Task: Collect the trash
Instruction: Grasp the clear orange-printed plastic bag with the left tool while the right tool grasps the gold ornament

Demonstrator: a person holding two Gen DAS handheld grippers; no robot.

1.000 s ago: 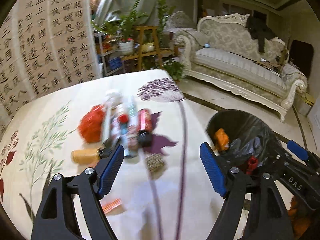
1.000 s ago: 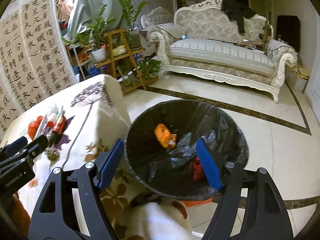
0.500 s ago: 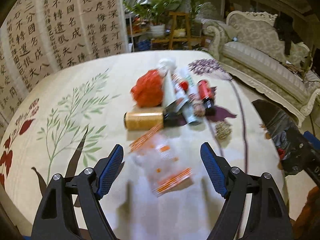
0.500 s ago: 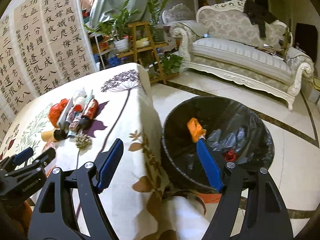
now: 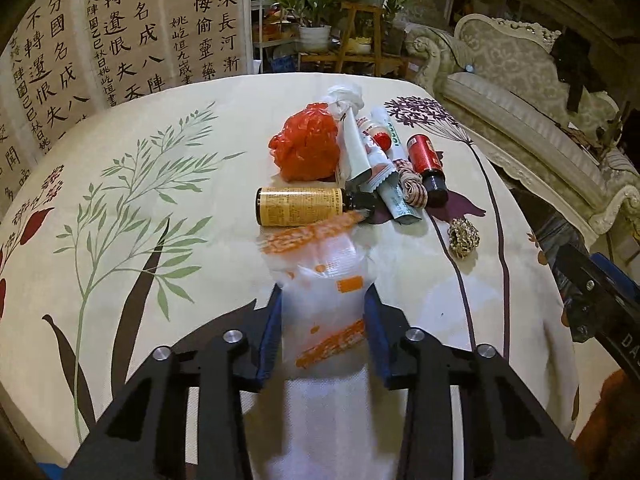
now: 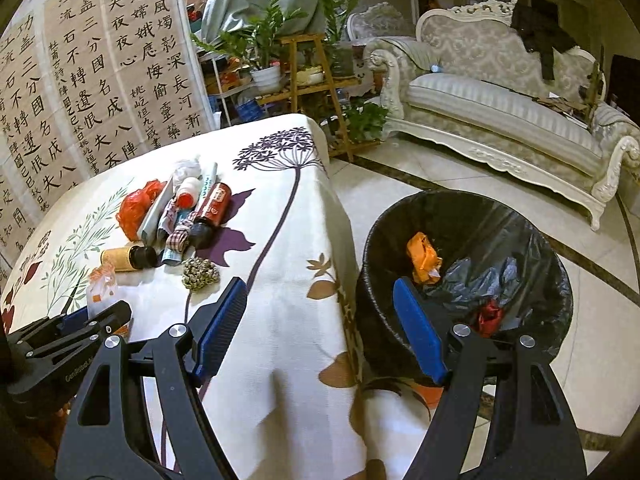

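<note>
A clear plastic wrapper with orange print [image 5: 324,296] lies on the flowered tablecloth [image 5: 160,184]. My left gripper [image 5: 323,330] straddles it, its blue pads on both sides, jaws narrowed against it. Behind it lie a yellow-labelled bottle [image 5: 300,206], a red plastic bag [image 5: 306,148], tubes and sachets [image 5: 374,160], a red bottle [image 5: 426,160] and a golden scrubber ball [image 5: 462,236]. My right gripper [image 6: 320,324] is open and empty over the table's edge beside the black-lined trash bin [image 6: 468,220], which holds orange, grey and red trash.
The bin stands on the tiled floor right of the table. A cream sofa [image 6: 500,100], a wooden plant stand [image 6: 312,76] and a calligraphy screen [image 6: 92,80] stand behind.
My left gripper swung from the bin side back over the table, came down on the clear wrapper and narrowed around it. My right gripper shifted left from over the bin to the table's edge.
</note>
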